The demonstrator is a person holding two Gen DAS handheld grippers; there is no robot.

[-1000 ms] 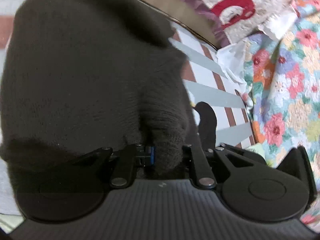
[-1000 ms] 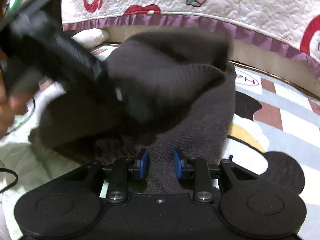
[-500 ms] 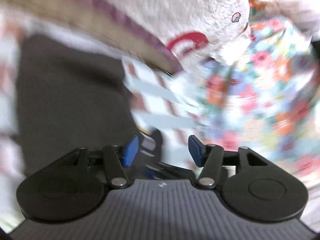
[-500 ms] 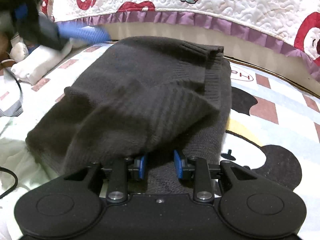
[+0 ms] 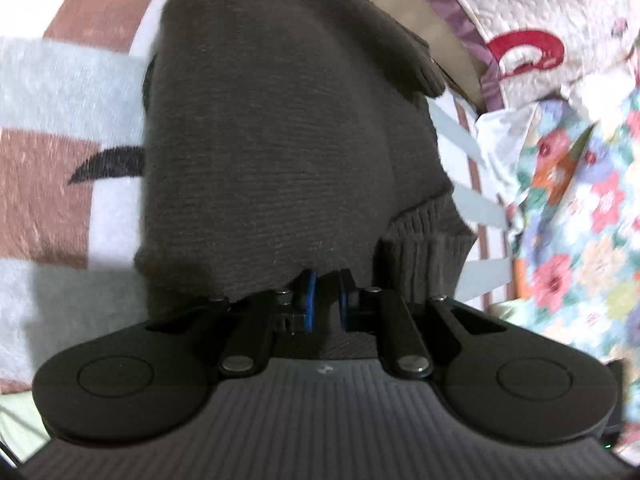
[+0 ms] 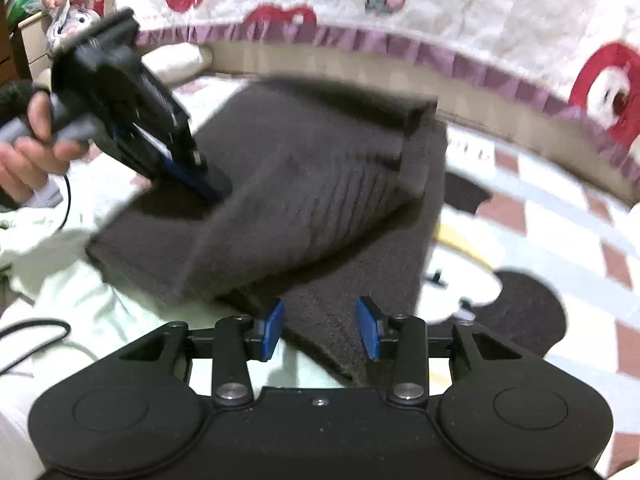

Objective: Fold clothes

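A dark grey knit sweater (image 5: 272, 152) lies partly folded on a patterned blanket; it also shows in the right wrist view (image 6: 304, 200). My left gripper (image 5: 325, 304) is shut on the sweater's near edge, beside a ribbed cuff (image 5: 424, 248). In the right wrist view the left gripper (image 6: 192, 176) pinches the sweater's left side, held by a hand. My right gripper (image 6: 320, 328) is open, its blue pads either side of the sweater's near corner, gripping nothing.
A striped cartoon blanket (image 6: 520, 248) covers the surface. A quilted cover with purple trim (image 6: 400, 8) runs along the back. A floral quilt (image 5: 580, 208) lies to the right. A black cable (image 6: 32, 336) and pale bedding lie at the left.
My left gripper let go, swung away, then came back and shut on the sweater's edge. My right gripper opened and released the sweater.
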